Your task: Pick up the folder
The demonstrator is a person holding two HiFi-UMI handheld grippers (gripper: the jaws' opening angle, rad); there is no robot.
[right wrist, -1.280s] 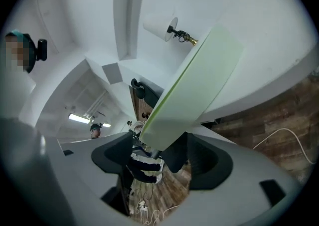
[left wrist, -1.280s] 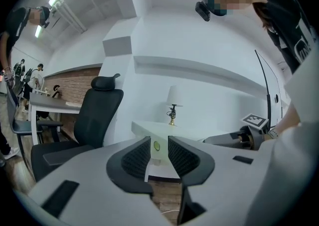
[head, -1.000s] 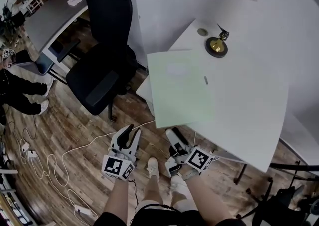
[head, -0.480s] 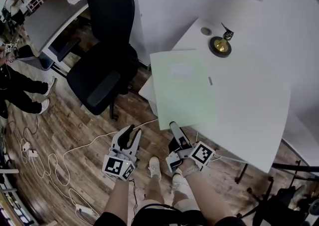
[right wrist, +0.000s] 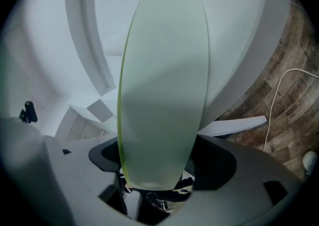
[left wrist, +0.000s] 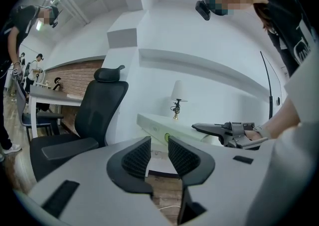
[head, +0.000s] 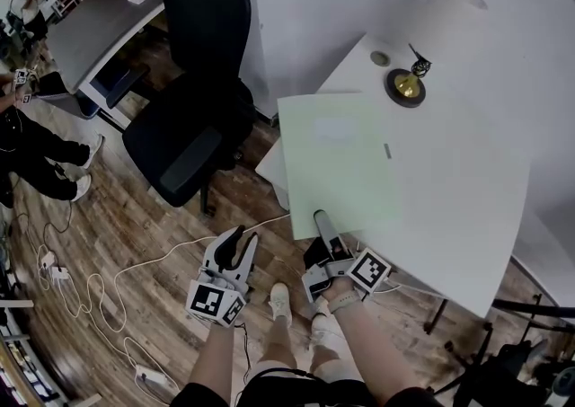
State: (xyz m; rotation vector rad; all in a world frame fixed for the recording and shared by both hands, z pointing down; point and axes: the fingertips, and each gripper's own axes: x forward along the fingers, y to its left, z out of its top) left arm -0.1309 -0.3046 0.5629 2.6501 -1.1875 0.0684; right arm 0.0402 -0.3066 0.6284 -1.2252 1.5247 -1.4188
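Right tool (head: pixel 318 217) straddled the folder (head: pixel 337 158) at its near edge overhanging the counter (head: pixel 458 203), jaws apart, not clamped. Left tool (head: pixel 237 238) hung nearby over the floor, slightly open, empty.

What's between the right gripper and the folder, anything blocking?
Nothing visible. The folder's near edge overhangs the table and sits in the gap between the right gripper's jaws, which stand apart, not closed on it. The left gripper hangs off to the side, empty.
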